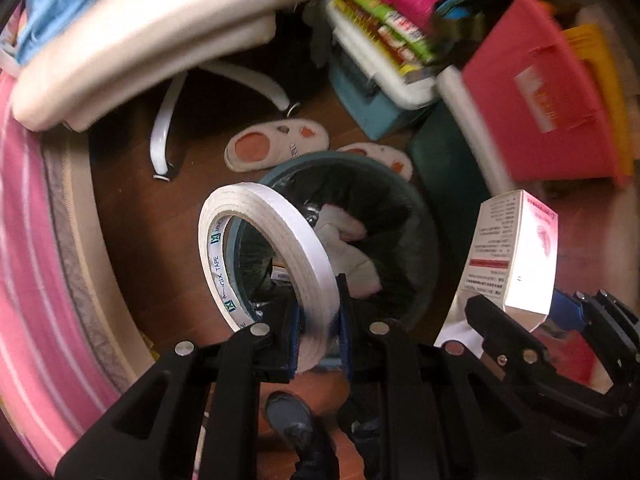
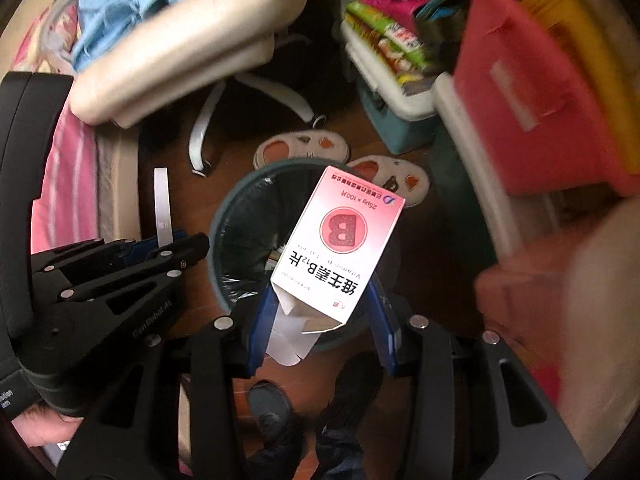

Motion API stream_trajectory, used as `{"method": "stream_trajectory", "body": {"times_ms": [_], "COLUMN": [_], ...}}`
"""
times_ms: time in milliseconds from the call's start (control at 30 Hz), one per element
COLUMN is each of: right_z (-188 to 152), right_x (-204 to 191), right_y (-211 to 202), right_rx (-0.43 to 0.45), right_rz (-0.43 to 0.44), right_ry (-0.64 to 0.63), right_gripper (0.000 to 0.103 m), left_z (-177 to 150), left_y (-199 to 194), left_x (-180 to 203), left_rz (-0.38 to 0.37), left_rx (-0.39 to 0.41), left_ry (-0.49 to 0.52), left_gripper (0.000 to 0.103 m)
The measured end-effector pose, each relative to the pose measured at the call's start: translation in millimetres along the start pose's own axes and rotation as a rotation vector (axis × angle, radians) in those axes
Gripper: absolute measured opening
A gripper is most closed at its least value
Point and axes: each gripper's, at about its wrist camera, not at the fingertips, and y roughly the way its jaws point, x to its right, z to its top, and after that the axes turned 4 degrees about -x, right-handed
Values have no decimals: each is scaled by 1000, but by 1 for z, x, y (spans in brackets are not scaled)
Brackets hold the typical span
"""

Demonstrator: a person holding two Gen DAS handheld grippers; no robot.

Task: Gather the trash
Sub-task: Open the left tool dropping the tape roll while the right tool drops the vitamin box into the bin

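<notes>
The left gripper pinches a white roll of tape by its rim, the roll standing on edge at the centre of the left view. The right gripper clamps a pink and white pill box at its open flap end. Both hang over a round bin lined with a dark bag, with crumpled paper inside. Beyond it, two slippers lie on the wooden floor, a chair at upper left, a red crate at upper right.

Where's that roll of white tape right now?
The tape roll is pinched in the left claw, held above the lined bin on the floor, left of the pink box.
</notes>
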Motion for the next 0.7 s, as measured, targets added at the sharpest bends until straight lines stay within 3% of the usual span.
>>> {"method": "stream_trajectory", "body": {"times_ms": [167, 433, 500, 700], "right_z": [3, 9, 10, 13], "right_x": [3, 2, 3, 7], "right_y": [55, 104, 109, 103], "right_rx": [-27, -61, -69, -55], "right_rz": [-4, -17, -15, -33], "right_ry": [-17, -30, -30, -15], "right_gripper": [44, 47, 53, 64], "left_z": [2, 6, 6, 7], "left_y": [55, 92, 93, 87], "left_x": [-12, -25, -26, -32], "left_rz": [13, 28, 29, 29], "left_rx": [-26, -29, -26, -7], "left_ry": [-8, -23, -27, -49], "left_gripper": [16, 19, 33, 54]}}
